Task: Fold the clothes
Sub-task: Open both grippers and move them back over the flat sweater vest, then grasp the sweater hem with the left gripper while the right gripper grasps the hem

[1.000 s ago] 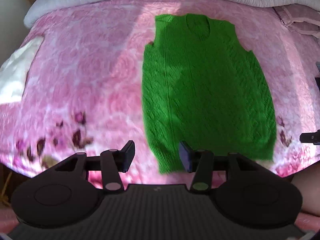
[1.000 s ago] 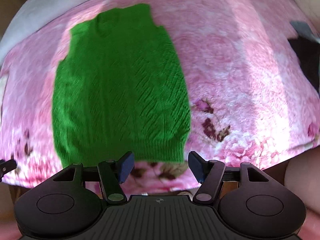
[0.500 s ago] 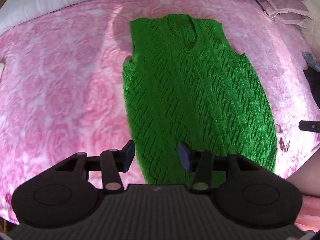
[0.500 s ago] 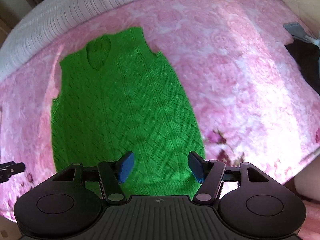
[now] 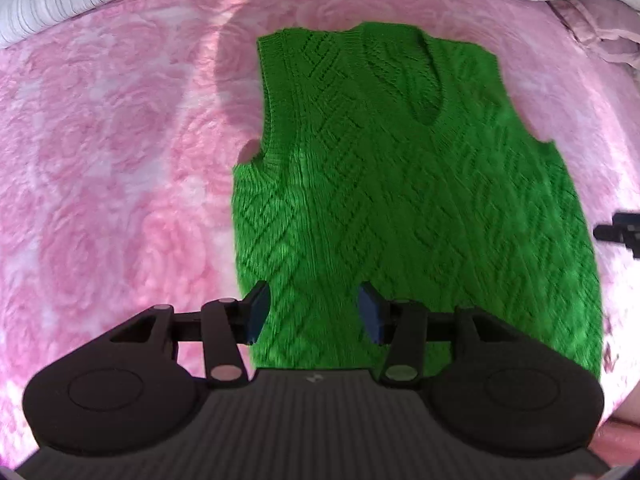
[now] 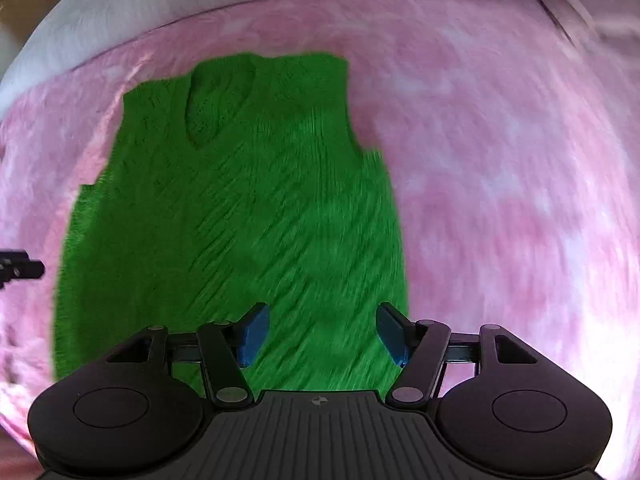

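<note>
Vest (image 5: 400,200) flat on bed (image 5: 120,160), long axis running fwd from both hand-held grippers, left (image 5: 312,312) & right (image 6: 320,332), both spread, empty, over hem end

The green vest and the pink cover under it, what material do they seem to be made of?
The green vest looks like knitted yarn, matte: raised diamond and cable stitches and ribbed armhole edges show. Wool or acrylic cannot be told. The pink cover seems a soft plush fleece with an embossed rose pattern and a slight sheen.
</note>
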The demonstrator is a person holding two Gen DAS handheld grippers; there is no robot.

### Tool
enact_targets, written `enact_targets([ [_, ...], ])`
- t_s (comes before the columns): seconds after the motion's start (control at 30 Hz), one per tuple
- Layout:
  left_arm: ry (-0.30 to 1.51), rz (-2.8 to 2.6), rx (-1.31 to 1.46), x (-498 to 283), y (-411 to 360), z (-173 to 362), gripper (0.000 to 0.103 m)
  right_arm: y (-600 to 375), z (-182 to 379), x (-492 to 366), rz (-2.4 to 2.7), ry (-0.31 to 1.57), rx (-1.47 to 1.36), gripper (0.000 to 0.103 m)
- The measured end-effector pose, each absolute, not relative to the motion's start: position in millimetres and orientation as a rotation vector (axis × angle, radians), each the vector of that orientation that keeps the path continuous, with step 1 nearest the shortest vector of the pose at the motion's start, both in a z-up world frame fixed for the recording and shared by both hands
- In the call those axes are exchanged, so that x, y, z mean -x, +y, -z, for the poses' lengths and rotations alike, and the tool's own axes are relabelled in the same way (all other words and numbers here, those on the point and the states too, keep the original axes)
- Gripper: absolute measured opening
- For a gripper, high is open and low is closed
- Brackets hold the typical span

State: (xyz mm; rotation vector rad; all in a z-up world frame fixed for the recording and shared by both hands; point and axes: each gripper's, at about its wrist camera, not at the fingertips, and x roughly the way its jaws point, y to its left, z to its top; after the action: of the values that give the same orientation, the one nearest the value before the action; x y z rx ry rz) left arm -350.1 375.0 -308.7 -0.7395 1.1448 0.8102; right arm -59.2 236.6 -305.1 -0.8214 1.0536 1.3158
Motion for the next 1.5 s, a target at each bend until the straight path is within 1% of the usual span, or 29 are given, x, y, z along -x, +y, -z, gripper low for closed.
enact_targets([
  [0.03, 1.129, -0.809, 0.742, 348.4, 378.9, 313.0, 0.044, 247.2, 311.6, 55.2, -1.346, 1.009, 0.837, 0.056],
  [0.07, 1.113, -0.808, 0.746, 346.8, 382.5, 317.3, 0.044, 257.4, 317.2, 50.2, -1.378, 0.977, 0.844, 0.04],
  [0.1, 1.097, -0.807, 0.751, 345.9, 385.6, 321.5, 0.044, 267.3, 322.2, 44.7, -1.412, 0.952, 0.845, 0.032],
  [0.13, 1.078, -0.804, 0.758, 344.7, 389.2, 326.2, 0.044, 277.6, 327.0, 38.8, -1.44, 0.937, 0.841, 0.022],
  [0.3, 1.001, -0.782, 0.787, 334.4, 402.9, 344.2, 0.044, 324.0, 352.5, 9.3, -1.557, 0.932, 0.795, 0.022],
  [0.47, 0.966, -0.778, 0.815, 321.7, 412.2, 352.4, 0.044, 353.4, 380.6, -7.4, -1.605, 1.031, 0.765, 0.022],
  [0.57, 0.959, -0.774, 0.813, 317.5, 415.3, 353.6, 0.044, 359.5, 389.7, -13.2, -1.606, 1.055, 0.753, 0.022],
  [0.83, 0.963, -0.789, 0.841, 318.6, 420.3, 360.6, 0.043, 365.7, 392.6, -32.2, -1.643, 1.114, 0.713, 0.022],
  [0.97, 0.963, -0.789, 0.844, 318.4, 420.3, 362.7, 0.043, 365.2, 383.7, -27.2, -1.662, 1.079, 0.709, 0.022],
  [1.13, 0.961, -0.783, 0.852, 316.0, 419.6, 365.4, 0.043, 366.5, 390.8, -29.0, -1.648, 1.12, 0.711, 0.022],
  [1.3, 0.951, -0.787, 0.867, 318.0, 420.8, 367.7, 0.043, 365.6, 397.3, -37.1, -1.64, 1.175, 0.627, 0.021],
  [1.33, 0.949, -0.789, 0.873, 318.4, 421.3, 368.2, 0.043, 365.1, 396.2, -34.7, -1.651, 1.157, 0.642, 0.013],
  [1.37, 0.947, -0.791, 0.877, 318.7, 421.7, 368.5, 0.043, 364.5, 395.0, -32.3, -1.661, 1.139, 0.656, 0.008],
  [1.43, 0.94, -0.791, 0.88, 318.7, 422.3, 368.1, 0.043, 363.4, 392.8, -27.4, -1.68, 1.102, 0.685, 0.004],
  [1.5, 0.935, -0.79, 0.873, 319.0, 423.0, 367.0, 0.043, 360.8, 389.2, -25.5, -1.656, 1.057, 0.715, 0.003],
])
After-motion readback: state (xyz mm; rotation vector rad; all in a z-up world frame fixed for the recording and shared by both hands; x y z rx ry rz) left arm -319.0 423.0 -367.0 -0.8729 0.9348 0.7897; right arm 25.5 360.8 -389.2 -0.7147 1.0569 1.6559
